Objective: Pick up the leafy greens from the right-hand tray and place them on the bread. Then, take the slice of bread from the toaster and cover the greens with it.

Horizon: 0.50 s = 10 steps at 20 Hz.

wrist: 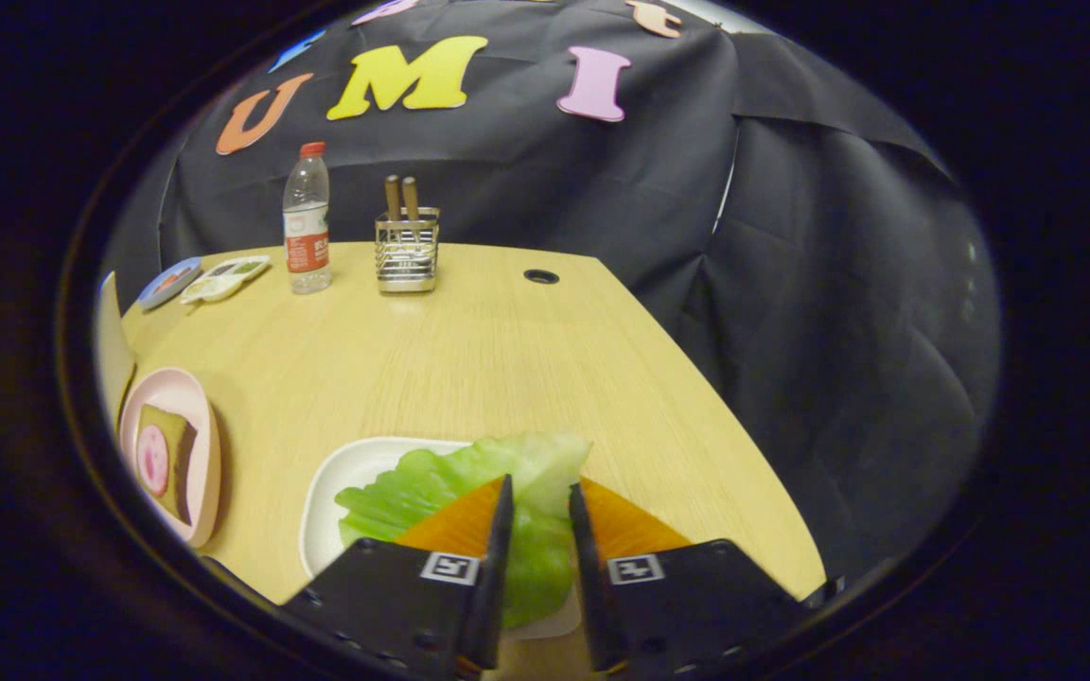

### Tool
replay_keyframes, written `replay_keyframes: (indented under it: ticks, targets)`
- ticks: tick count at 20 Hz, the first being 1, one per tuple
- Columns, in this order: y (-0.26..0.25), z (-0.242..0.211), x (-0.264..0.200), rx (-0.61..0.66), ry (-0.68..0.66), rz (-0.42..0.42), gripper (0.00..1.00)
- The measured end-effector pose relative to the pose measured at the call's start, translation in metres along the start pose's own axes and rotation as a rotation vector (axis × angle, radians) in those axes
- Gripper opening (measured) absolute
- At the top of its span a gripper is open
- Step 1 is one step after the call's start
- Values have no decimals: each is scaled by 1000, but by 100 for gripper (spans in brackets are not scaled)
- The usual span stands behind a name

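Green lettuce, the leafy greens (pixel 469 487) of the task, lies on a white tray (pixel 337 492) at the near edge of a pale wooden table (pixel 469 359), directly under the gripper (pixel 538 515), whose two fingers stand a little apart with a strip of leaf showing in the narrow gap between them. Whether the tips already press the leaf cannot be told; the jaws look not yet fully closed. The leaf's long axis runs from near left to far right across the tray, its paler, ruffled end pointing far right past the fingertips and its darker end lying toward the tray's left side. The risk from here, as a judgement: a thin, limp leaf may be caught only by an edge, so it could tear, slip free on lifting, or drag the light tray along. To the left, well apart, a pink plate (pixel 209 416) holds the bread (pixel 167 459) with a round pink slice on it, the leaf's destination. At the far side stand a water bottle (pixel 307 222) and a metal utensil holder (pixel 407 251).
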<state>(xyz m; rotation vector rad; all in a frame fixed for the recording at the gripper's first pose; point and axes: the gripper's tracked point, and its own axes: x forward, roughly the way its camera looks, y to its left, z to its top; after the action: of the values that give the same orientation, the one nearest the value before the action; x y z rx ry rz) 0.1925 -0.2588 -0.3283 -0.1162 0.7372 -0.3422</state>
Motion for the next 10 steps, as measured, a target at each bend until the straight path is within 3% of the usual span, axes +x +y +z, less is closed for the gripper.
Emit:
replay_keyframes:
  ticks: [2,10]
  targets:
    - [4,-2,-5,4,7,12,3]
    - [4,7,-41,58,-24,45,0]
